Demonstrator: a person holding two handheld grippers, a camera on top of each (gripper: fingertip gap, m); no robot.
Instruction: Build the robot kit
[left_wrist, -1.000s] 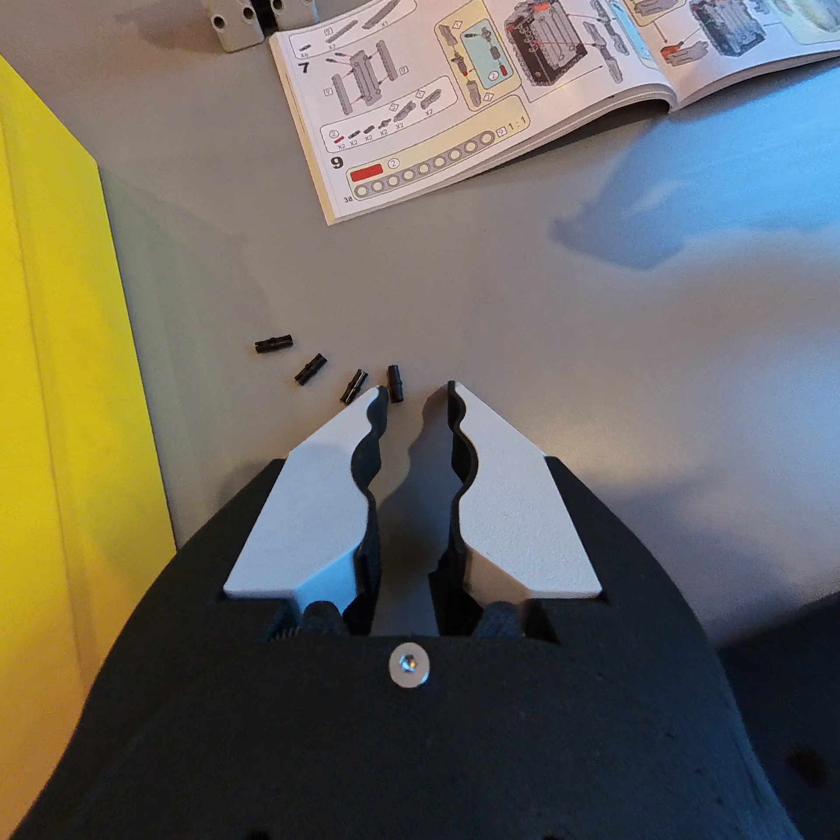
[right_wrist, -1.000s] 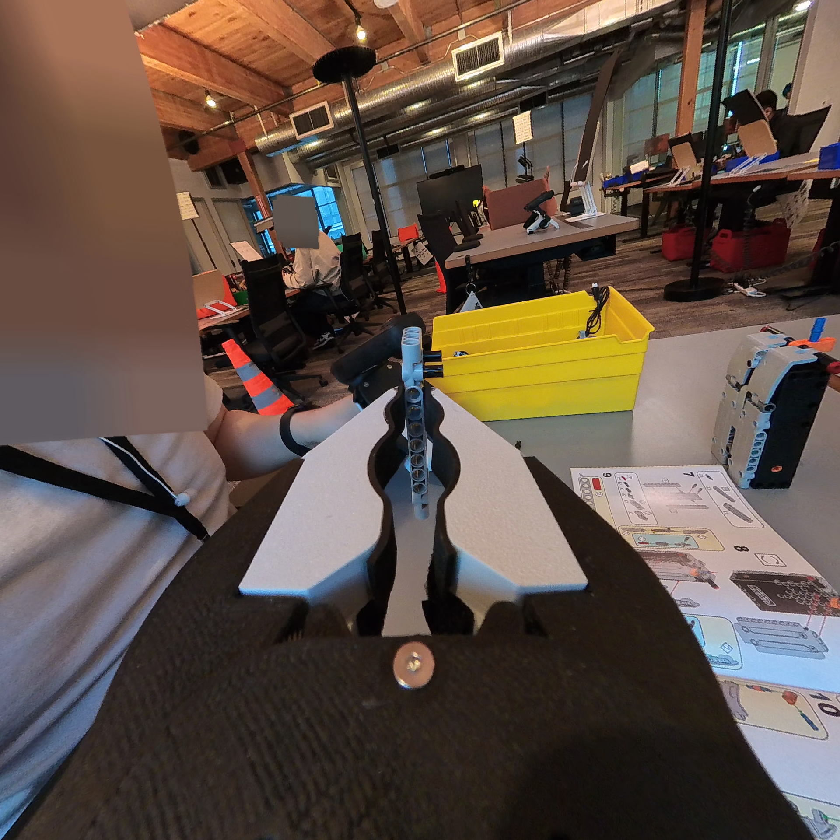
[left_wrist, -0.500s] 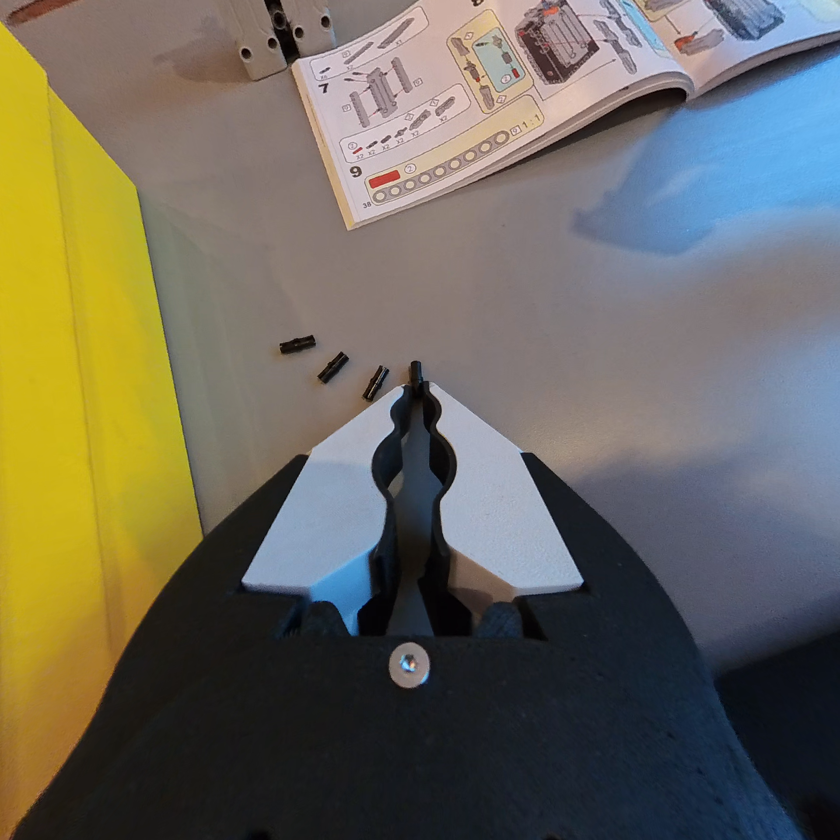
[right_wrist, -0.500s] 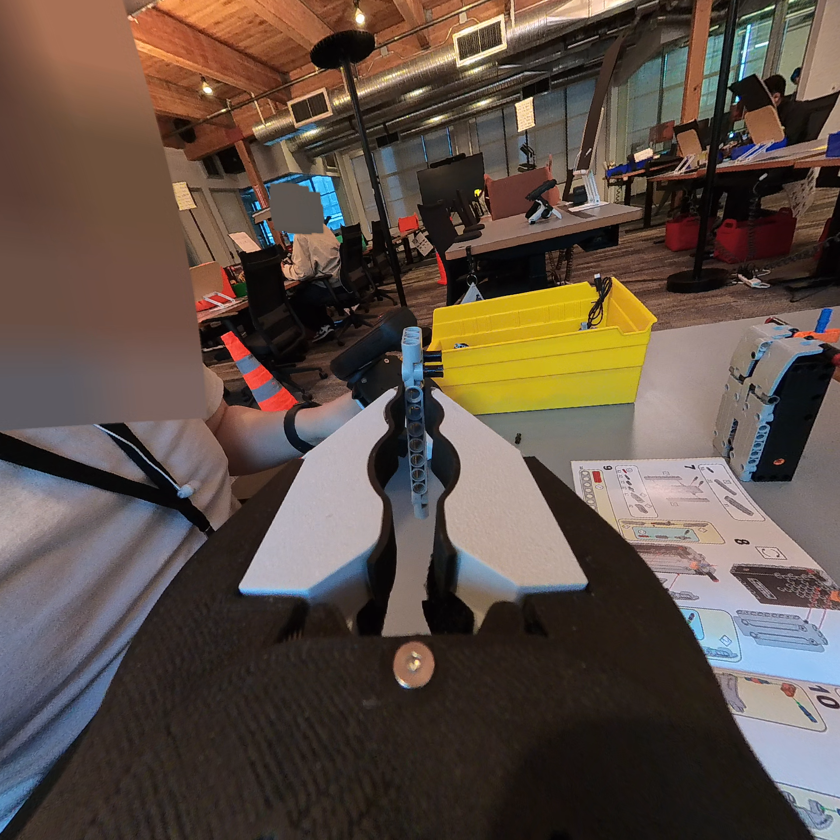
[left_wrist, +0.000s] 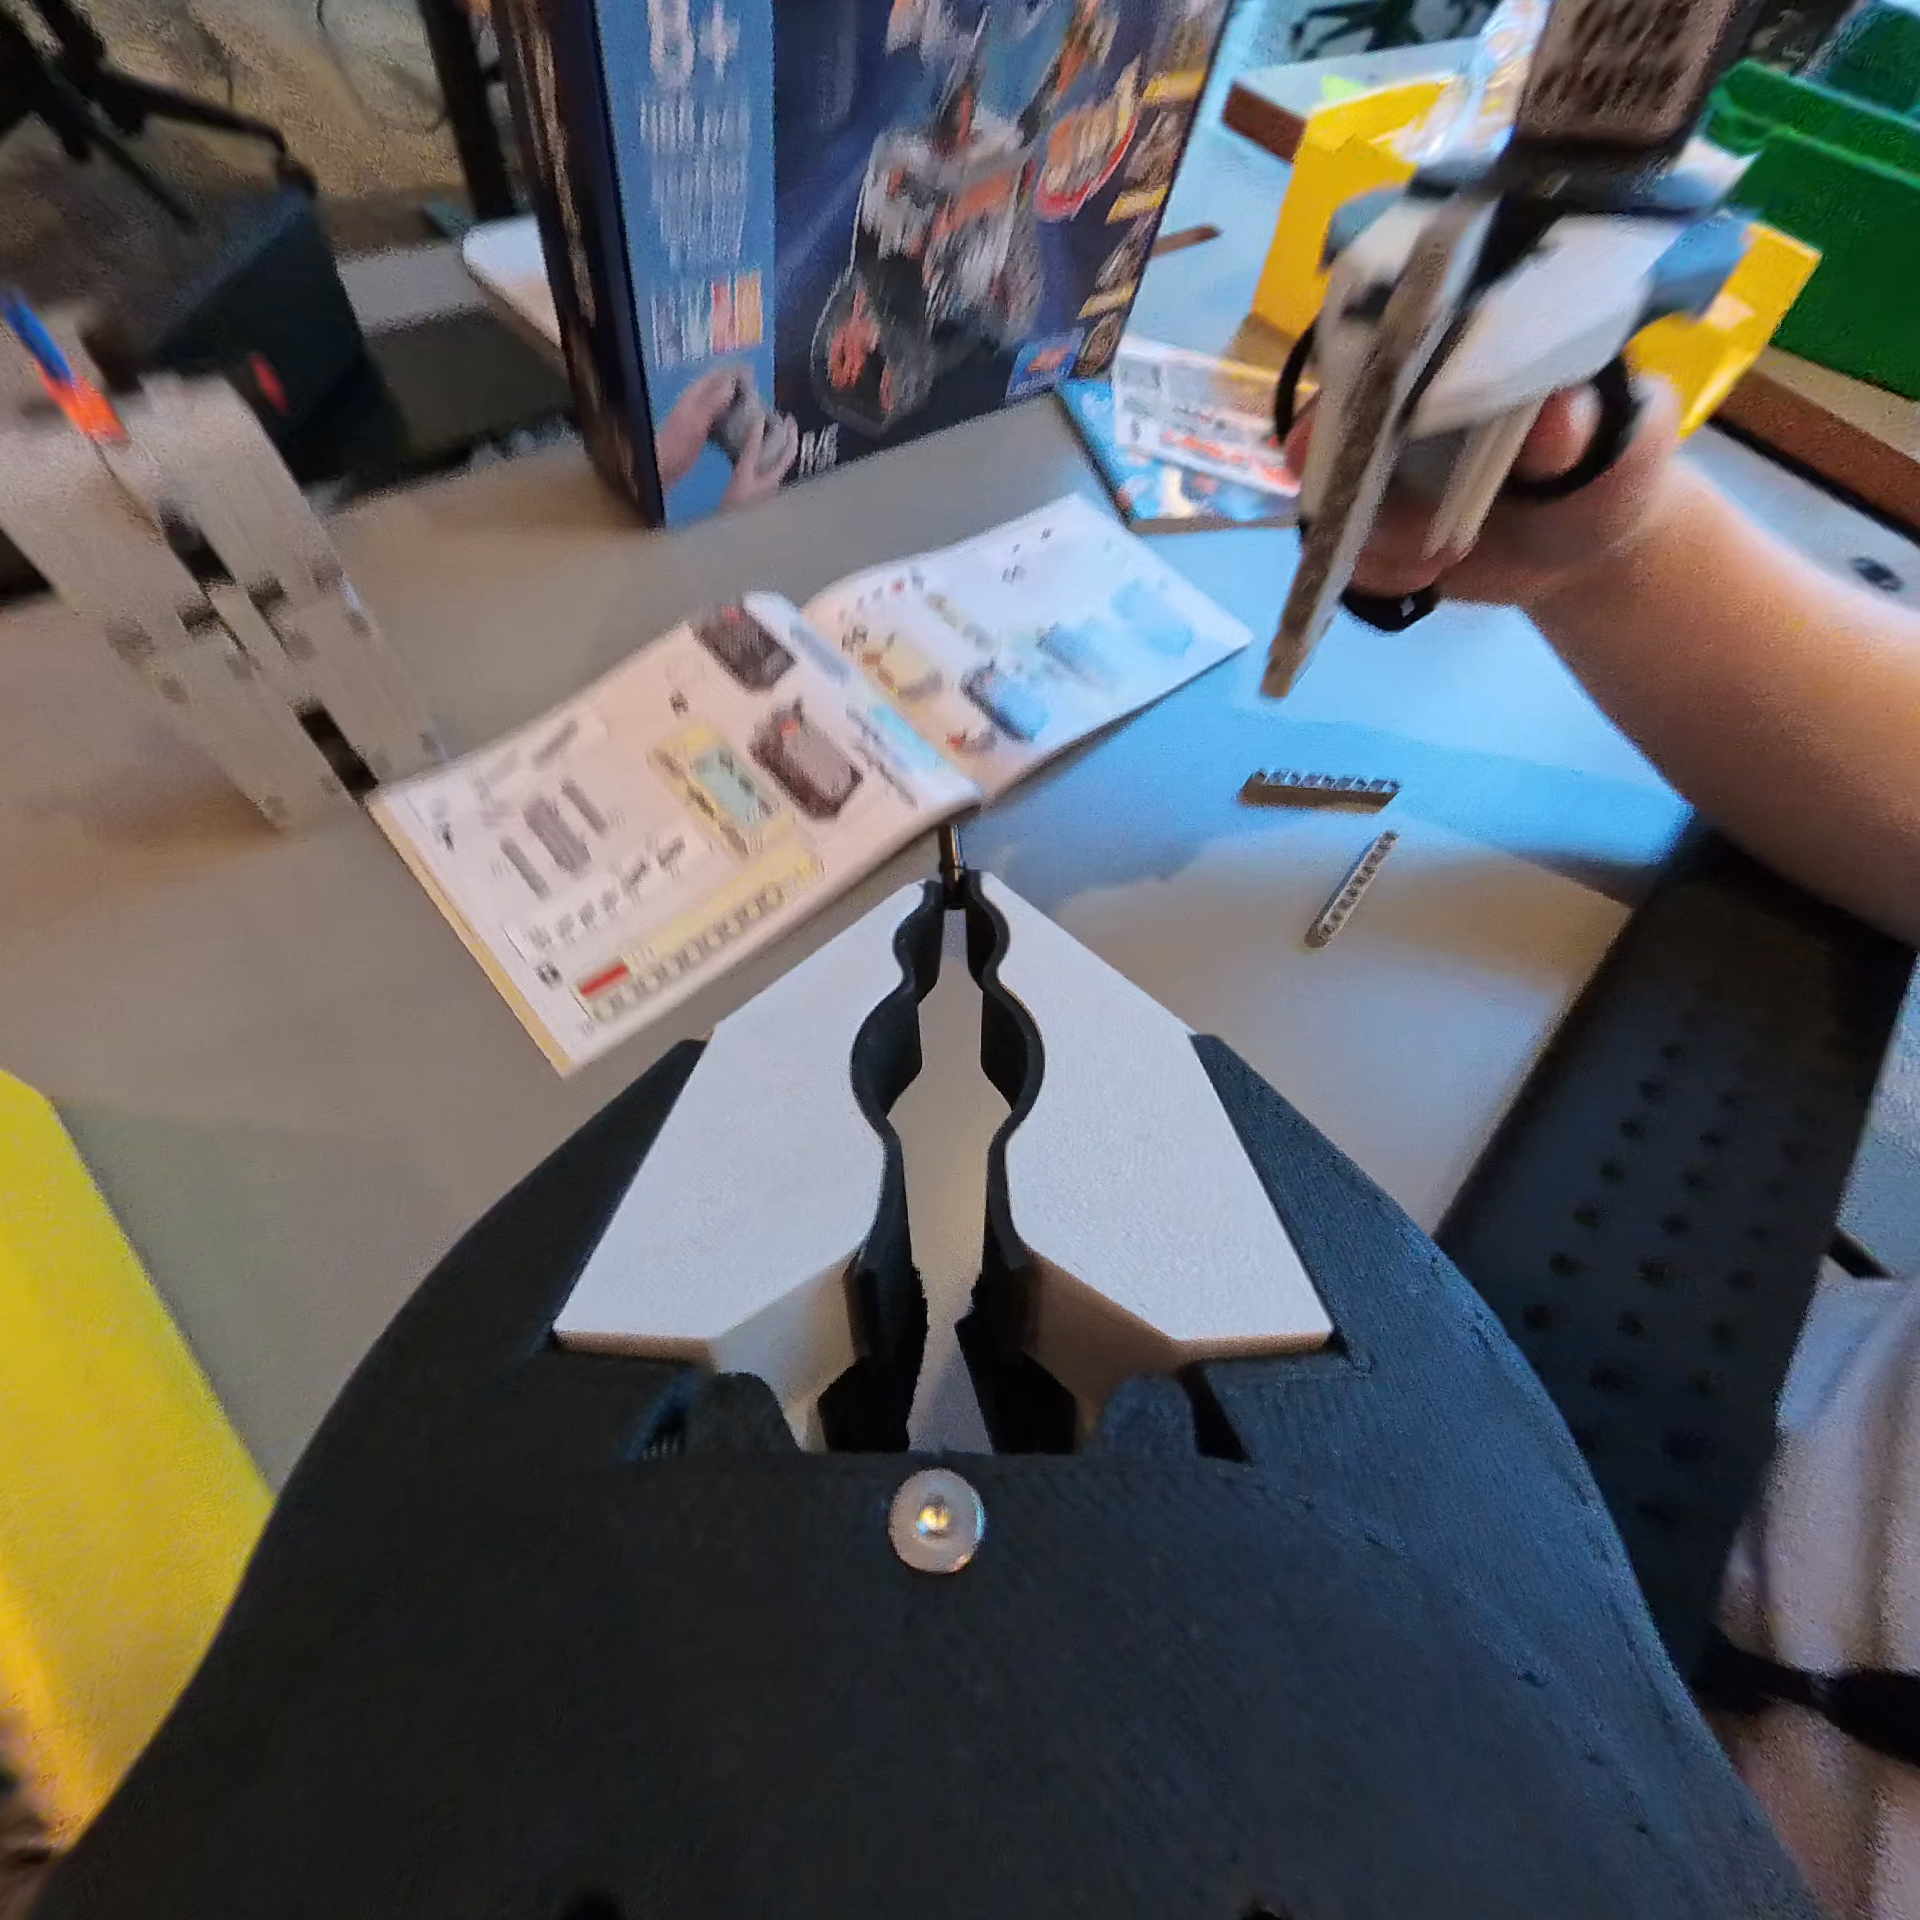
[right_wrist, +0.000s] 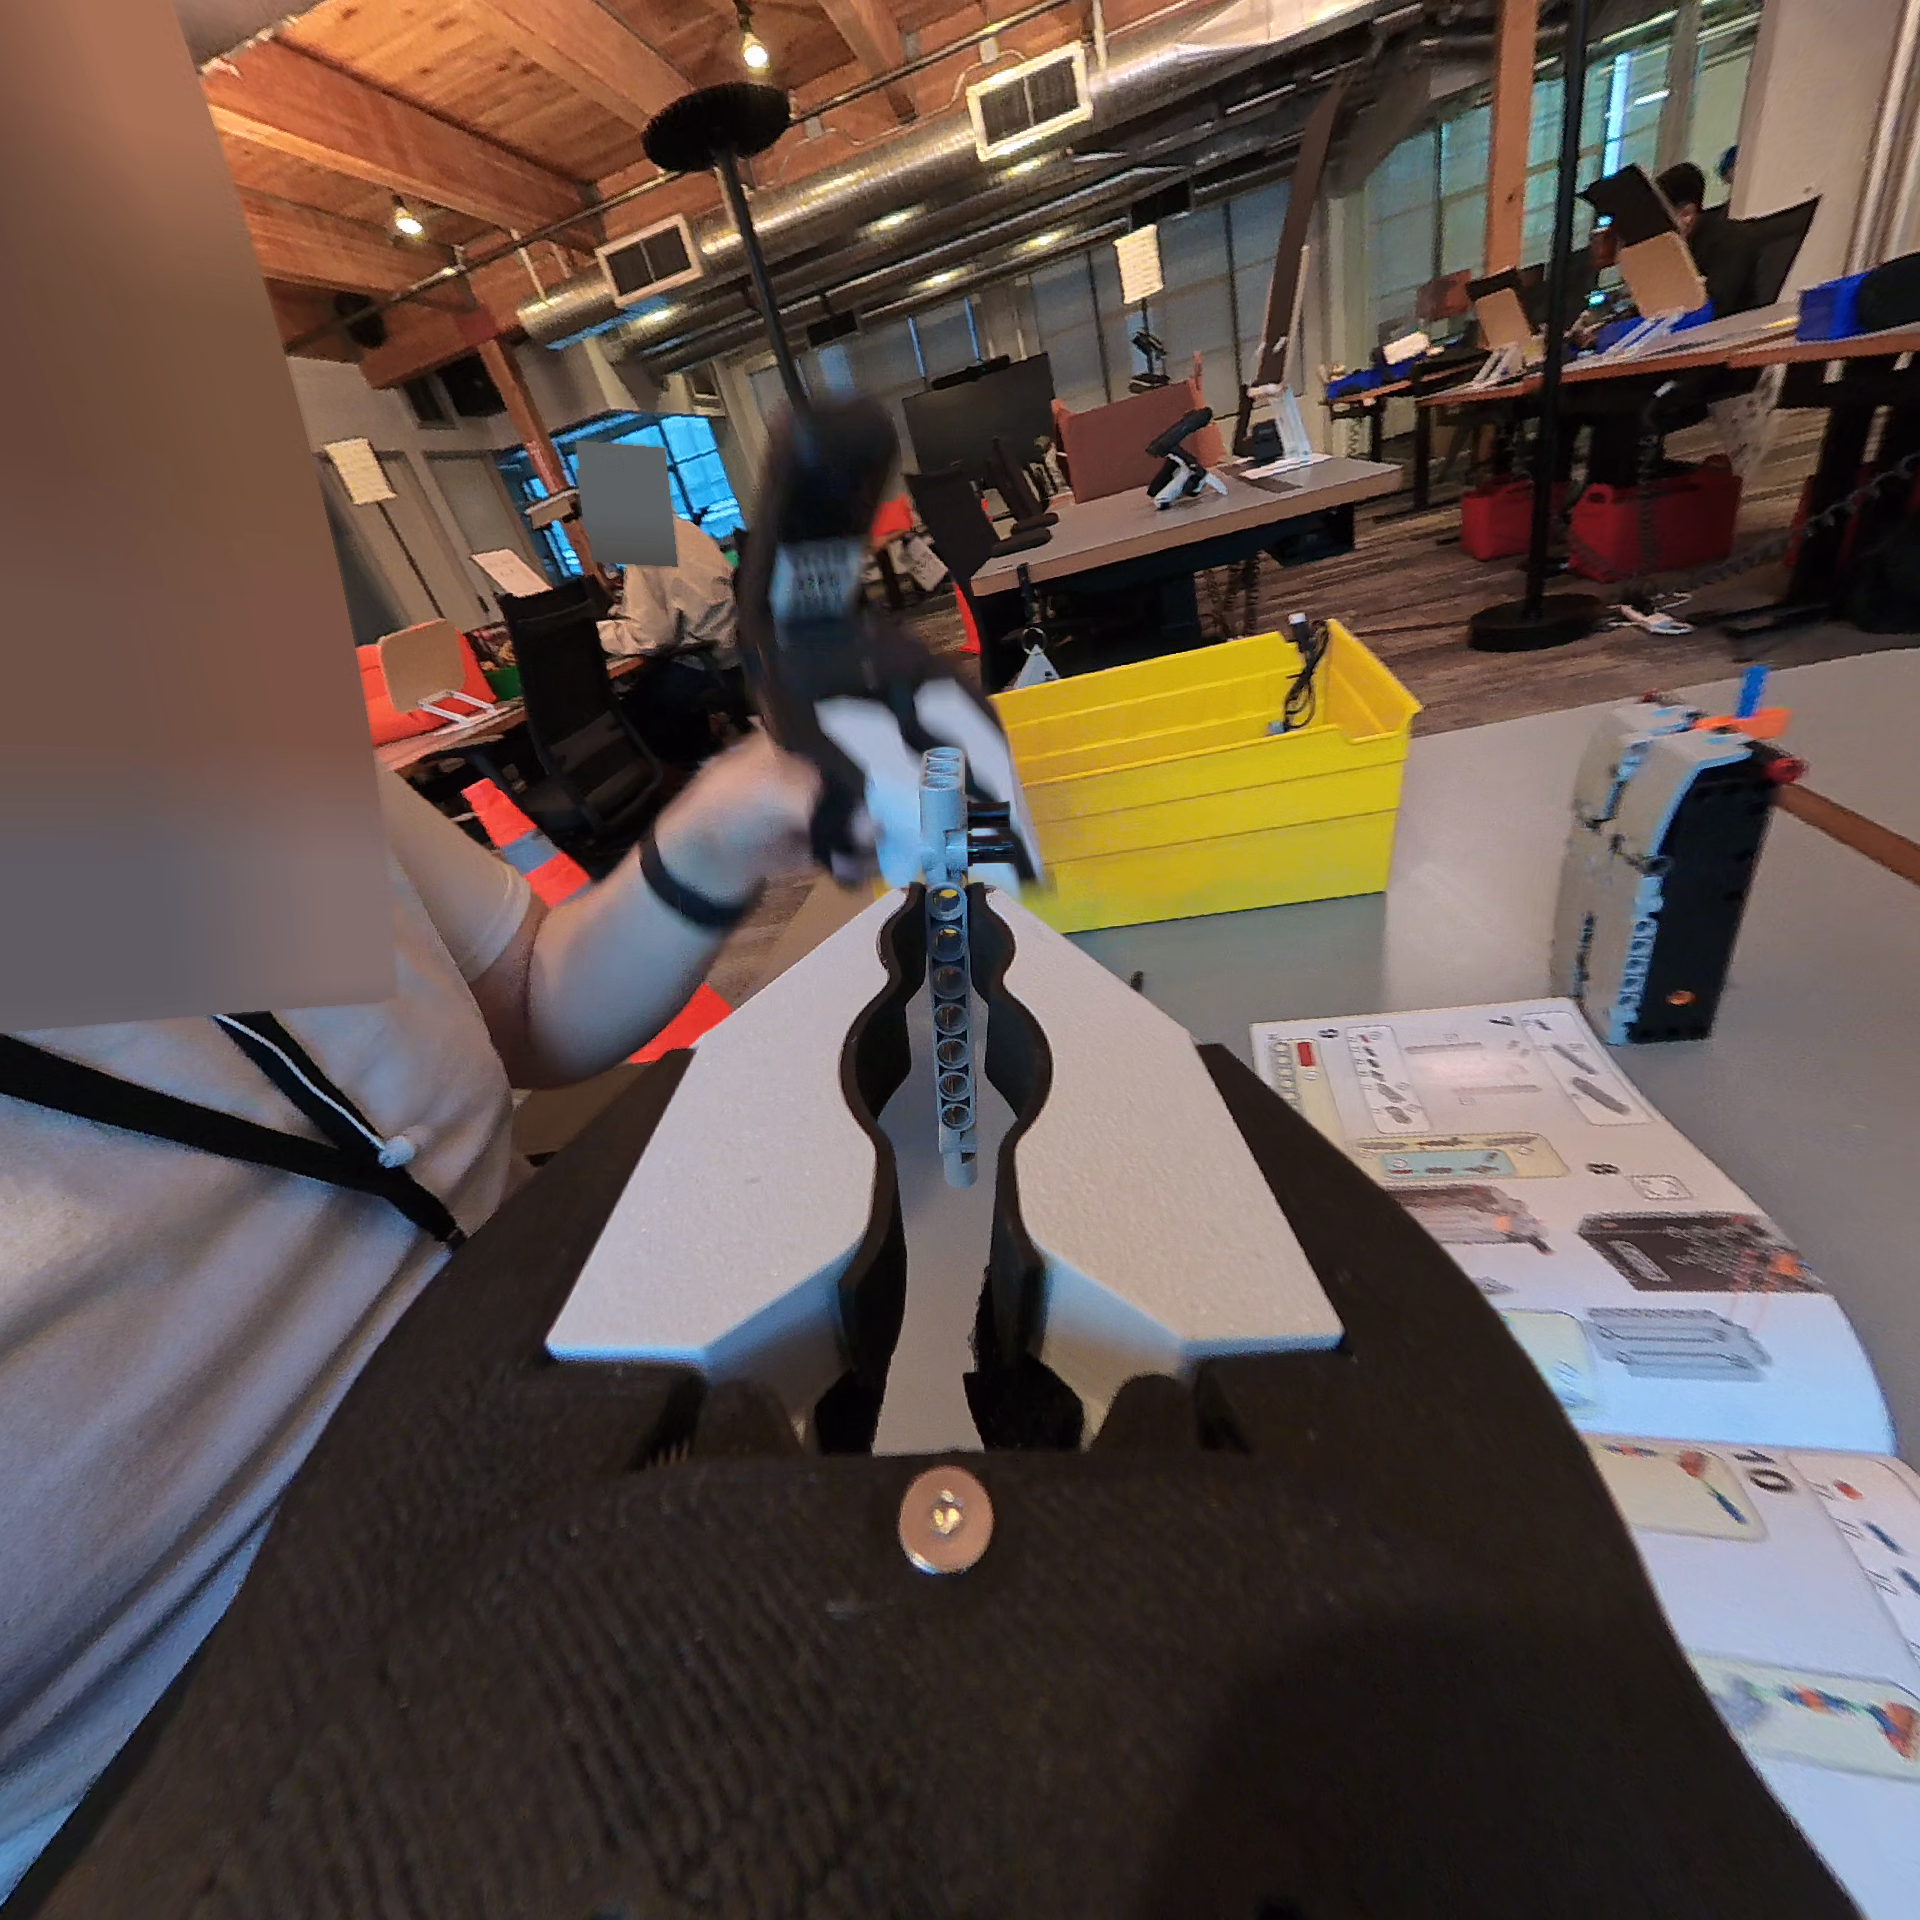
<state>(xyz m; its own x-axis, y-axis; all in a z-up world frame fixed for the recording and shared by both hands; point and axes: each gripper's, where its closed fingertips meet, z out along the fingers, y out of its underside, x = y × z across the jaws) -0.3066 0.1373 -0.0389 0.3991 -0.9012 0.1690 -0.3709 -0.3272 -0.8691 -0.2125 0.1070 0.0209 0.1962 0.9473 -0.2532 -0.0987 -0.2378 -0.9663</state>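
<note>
Left gripper (left_wrist: 951, 896) held above the grey tabletop (left_wrist: 260, 935), fingertips pinched on a small black plastic connector pin (left_wrist: 948, 854) that sticks out forward past the tips. Right gripper (right_wrist: 948, 906) raised in the air, clamped on a long light-grey plastic beam with a row of round holes (right_wrist: 948, 977), held upright; two black pins already sit in the beam's upper holes (right_wrist: 987, 831), pointing sideways. From the right wrist view the left gripper shows blurred just behind the beam top. Below: open paper instruction booklet (left_wrist: 790, 769), two loose grey beams (left_wrist: 1340, 842) lying flat near the forearm, a yellow plastic bin (right_wrist: 1195, 790), a grey-and-black brick-built block (right_wrist: 1662, 883), a printed toy box (left_wrist: 831, 229). Judgement: if the pin is meant for the beam, line its axis squarely with a free hole before pressing, keep the beam braced, push straight, not at a slant; the pin grip is shallow and could twist.
</note>
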